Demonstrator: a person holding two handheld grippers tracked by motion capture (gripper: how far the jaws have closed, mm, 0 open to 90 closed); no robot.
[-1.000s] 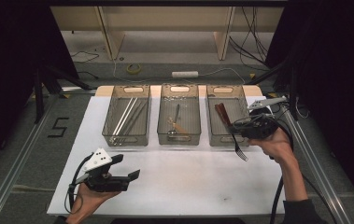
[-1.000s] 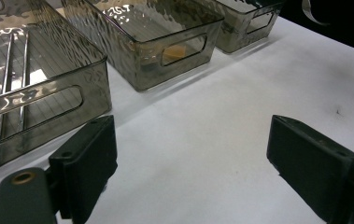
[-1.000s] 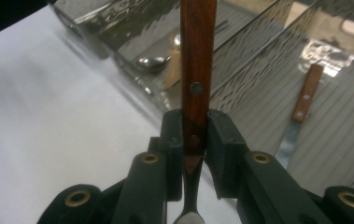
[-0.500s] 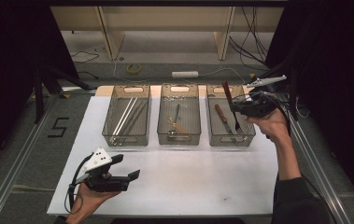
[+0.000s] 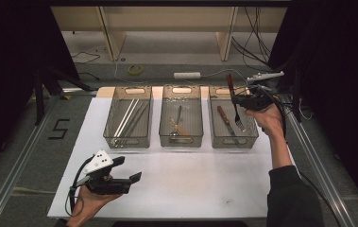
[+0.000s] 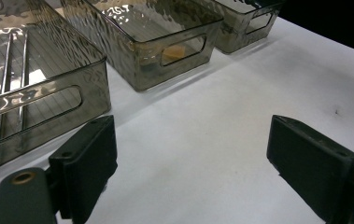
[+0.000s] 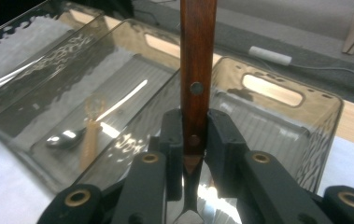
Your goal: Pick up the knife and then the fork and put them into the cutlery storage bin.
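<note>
My right gripper [image 5: 241,100] is shut on a fork [image 5: 236,115] and holds it upright over the right bin [image 5: 233,144], wooden handle up and tines down inside the bin. In the right gripper view the jaws pinch the lower end of the fork's handle [image 7: 197,70], gripper [image 7: 194,140]. A wooden-handled knife [image 5: 224,116] lies in that bin. Near the white mat's front left, my left gripper [image 5: 128,169] is open with nothing in it, its jaws wide apart over bare mat [image 6: 191,154].
Three smoky clear bins stand in a row at the mat's [image 5: 191,189] back. The left bin [image 5: 129,142] holds long thin sticks [image 6: 2,70]. In the middle bin [image 5: 181,142] lies a spoon [image 7: 65,137]. Behind them are a power strip [image 5: 187,74] and cables.
My right hand carried the fork from the right bin's front edge back over the bin and tipped it upright. The left gripper stayed where it was.
</note>
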